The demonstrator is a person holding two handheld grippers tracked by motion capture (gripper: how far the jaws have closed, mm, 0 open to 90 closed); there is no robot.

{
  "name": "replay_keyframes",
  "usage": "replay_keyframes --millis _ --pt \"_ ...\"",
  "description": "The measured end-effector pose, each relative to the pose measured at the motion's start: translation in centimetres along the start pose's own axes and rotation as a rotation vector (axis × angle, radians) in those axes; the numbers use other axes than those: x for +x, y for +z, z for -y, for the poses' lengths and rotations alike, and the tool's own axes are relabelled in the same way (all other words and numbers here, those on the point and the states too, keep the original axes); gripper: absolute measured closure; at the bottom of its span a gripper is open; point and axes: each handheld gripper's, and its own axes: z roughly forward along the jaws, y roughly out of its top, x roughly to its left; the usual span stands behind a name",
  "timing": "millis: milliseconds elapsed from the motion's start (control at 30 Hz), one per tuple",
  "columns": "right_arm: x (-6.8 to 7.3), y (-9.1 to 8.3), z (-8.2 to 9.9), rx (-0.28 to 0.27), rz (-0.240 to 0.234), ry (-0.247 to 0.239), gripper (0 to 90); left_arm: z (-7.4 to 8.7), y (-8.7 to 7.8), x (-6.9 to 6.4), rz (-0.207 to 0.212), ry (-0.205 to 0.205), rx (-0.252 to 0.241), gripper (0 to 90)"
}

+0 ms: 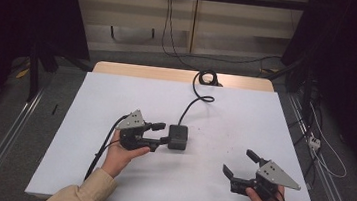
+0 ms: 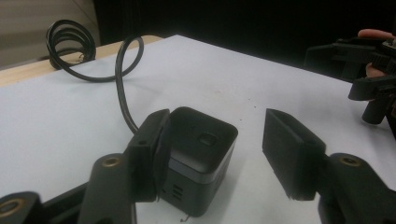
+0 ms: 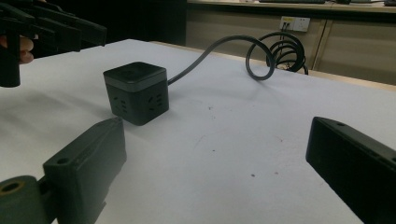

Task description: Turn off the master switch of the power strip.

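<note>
High view: my spread left gripper [image 1: 162,133] straddles the rigid black plastic socket cube [image 1: 178,137], probably slick; I'd pinch its flat sides.

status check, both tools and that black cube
Left tool open, one jaw against the black cube-shaped power strip. Right tool open, empty, off to the side. Coiled black cable trails behind.

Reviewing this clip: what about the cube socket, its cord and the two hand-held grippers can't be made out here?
- Cube socket: left gripper view, near face hidden by the left hand-held gripper jaw.
- Cord: high view, plug end lost in the coil.
- Right hand-held gripper: right gripper view, jaws cut off by the frame edges.
</note>
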Motion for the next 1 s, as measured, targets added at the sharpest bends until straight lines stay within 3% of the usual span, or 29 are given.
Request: replay_keyframes --millis 233,467,1000 --pt "0.0 0.0 0.0 0.000 -0.001 -0.002 4.7 -0.1 0.4 0.0 0.010 -0.008 0.008 48.1" --pt "0.0 0.0 0.0 0.001 -0.001 -0.003 4.7 -0.2 0.6 0.2 0.007 -0.025 0.016 57.8" --pt "-0.1 0.0 0.0 -0.003 -0.001 -0.001 4.9 -0.7 1.9 0.0 0.017 -0.008 0.055 70.9"
